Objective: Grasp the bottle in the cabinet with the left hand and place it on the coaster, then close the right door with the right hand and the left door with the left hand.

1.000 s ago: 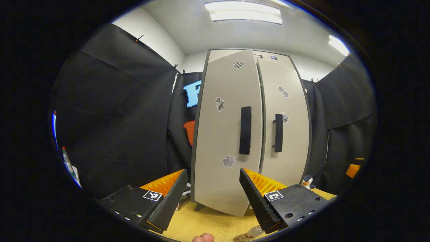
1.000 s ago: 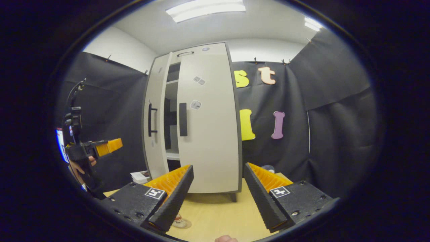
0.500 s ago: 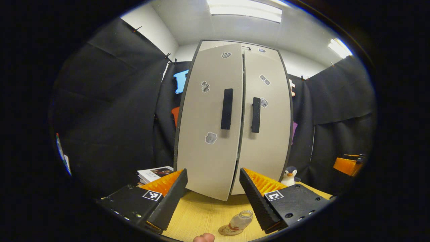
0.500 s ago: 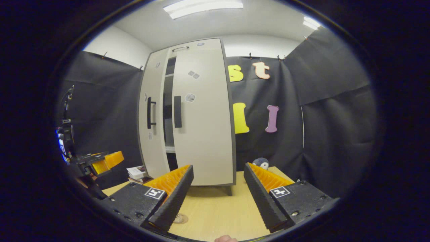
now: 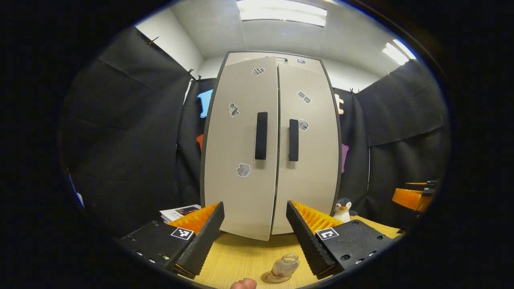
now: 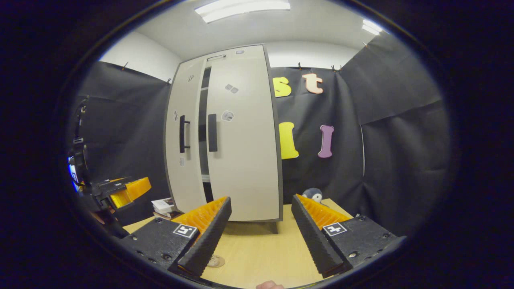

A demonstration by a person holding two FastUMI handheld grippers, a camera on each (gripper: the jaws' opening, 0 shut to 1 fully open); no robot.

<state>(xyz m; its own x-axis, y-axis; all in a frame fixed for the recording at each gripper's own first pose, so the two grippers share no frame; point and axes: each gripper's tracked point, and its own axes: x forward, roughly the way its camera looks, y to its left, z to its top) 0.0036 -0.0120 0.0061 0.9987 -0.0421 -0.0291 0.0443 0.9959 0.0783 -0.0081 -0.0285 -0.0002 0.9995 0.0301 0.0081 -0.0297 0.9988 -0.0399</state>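
Observation:
The grey cabinet stands at the back of the wooden table (image 5: 241, 257). Its right door (image 5: 311, 168) lies flat against the frame. The left door (image 5: 239, 144) stands slightly ajar, its lower edge forward of the right door; in the right gripper view a narrow dark gap (image 6: 204, 132) remains between the left door (image 6: 182, 160) and the right door (image 6: 245, 152). A small clear bottle (image 5: 283, 265) stands upright on the round coaster (image 5: 270, 278). My left gripper (image 5: 253, 237) is open in front of the doors, touching nothing. My right gripper (image 6: 261, 237) is open, back from the cabinet.
A toy penguin (image 5: 343, 209) sits right of the cabinet, also seen as a penguin (image 6: 313, 195) in the right gripper view. A stack of books (image 5: 178, 212) lies at the cabinet's left. The left gripper (image 6: 122, 189) and the hand holding it hang at the left.
The left door has swung nearly shut and the gap has narrowed. My left gripper has drawn back from it, bringing the bottle into view. The right gripper barely moved.

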